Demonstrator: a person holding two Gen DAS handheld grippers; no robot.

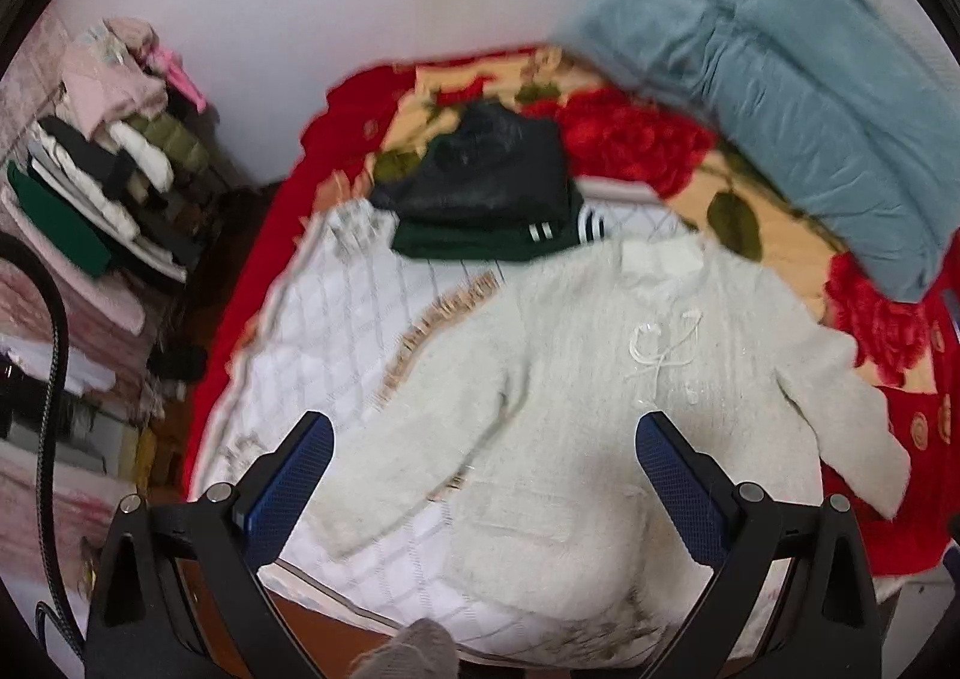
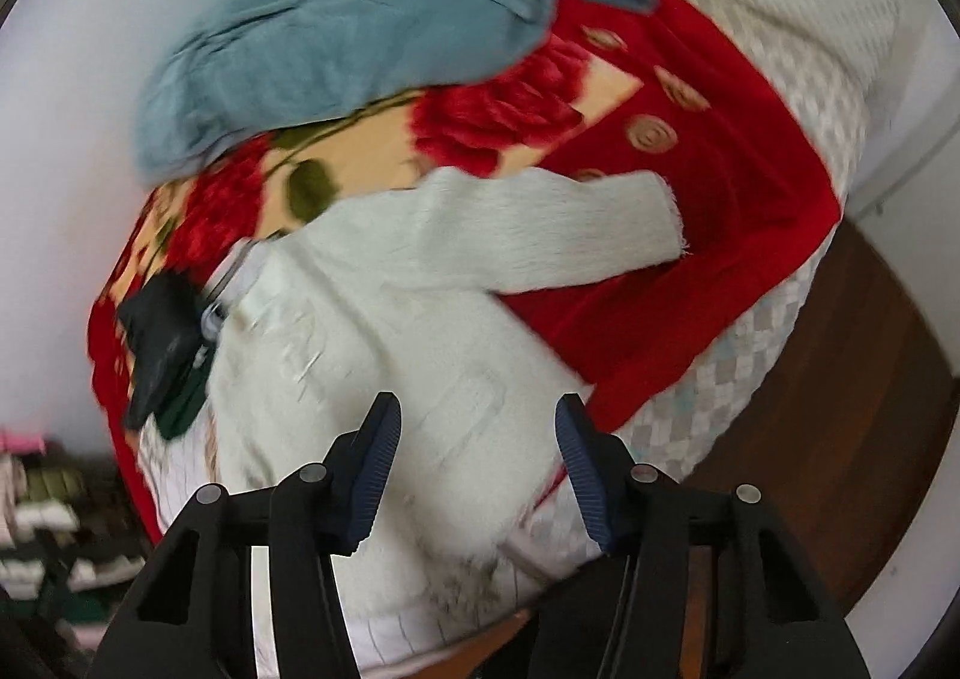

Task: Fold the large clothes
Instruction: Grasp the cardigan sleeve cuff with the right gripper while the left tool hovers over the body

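Bed [image 1: 336, 283] with red floral blanket [image 1: 630, 139] carries the white fluffy sweater [image 1: 570, 379], spread flat, sleeves out. Left gripper [image 1: 483, 439] hovers over its body, jaws released; right gripper [image 2: 477, 421] likewise above its hem, jaws apart, gripping nothing.

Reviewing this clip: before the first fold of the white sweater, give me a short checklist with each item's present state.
1. White fuzzy sweater spread flat on the bed, front up: ok.
2. Both sleeves out to the sides, not tucked under: ok.
3. Left claw open, nothing between its pads: ok.
4. Right claw open over the sweater's lower part, no cloth gripped: ok.
5. Folded dark clothes clear of the collar: not ok, they lie right next to it.
6. Hem lying smooth: cannot tell, blurred.
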